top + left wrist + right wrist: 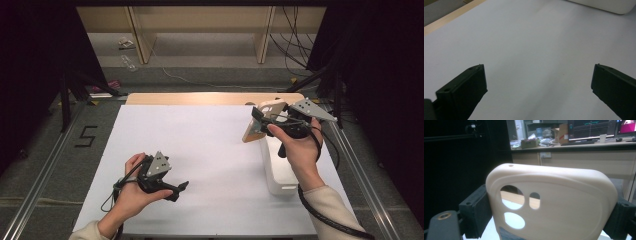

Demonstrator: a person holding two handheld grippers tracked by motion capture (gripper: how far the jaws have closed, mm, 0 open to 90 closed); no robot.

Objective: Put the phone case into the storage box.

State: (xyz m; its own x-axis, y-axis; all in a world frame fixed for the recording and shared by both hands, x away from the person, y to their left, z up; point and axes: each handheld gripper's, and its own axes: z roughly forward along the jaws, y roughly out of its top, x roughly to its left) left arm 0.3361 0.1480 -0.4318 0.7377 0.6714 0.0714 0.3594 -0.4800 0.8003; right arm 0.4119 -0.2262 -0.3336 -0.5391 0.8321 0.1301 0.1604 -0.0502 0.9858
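Presently, one beige phone case [554, 202], with camera cut-outs, is pinched across its width between the jaws of the right gripper [260, 125] and held aloft, clear of the white sheet [210, 150], above the far end of a white box [280, 170]. The left gripper [177, 189] is held low over the sheet, jaws spread wide with nothing between them. Step judged in hand: carrying the case. Next move calls for a settled place to lower it, with the pinch kept firm.
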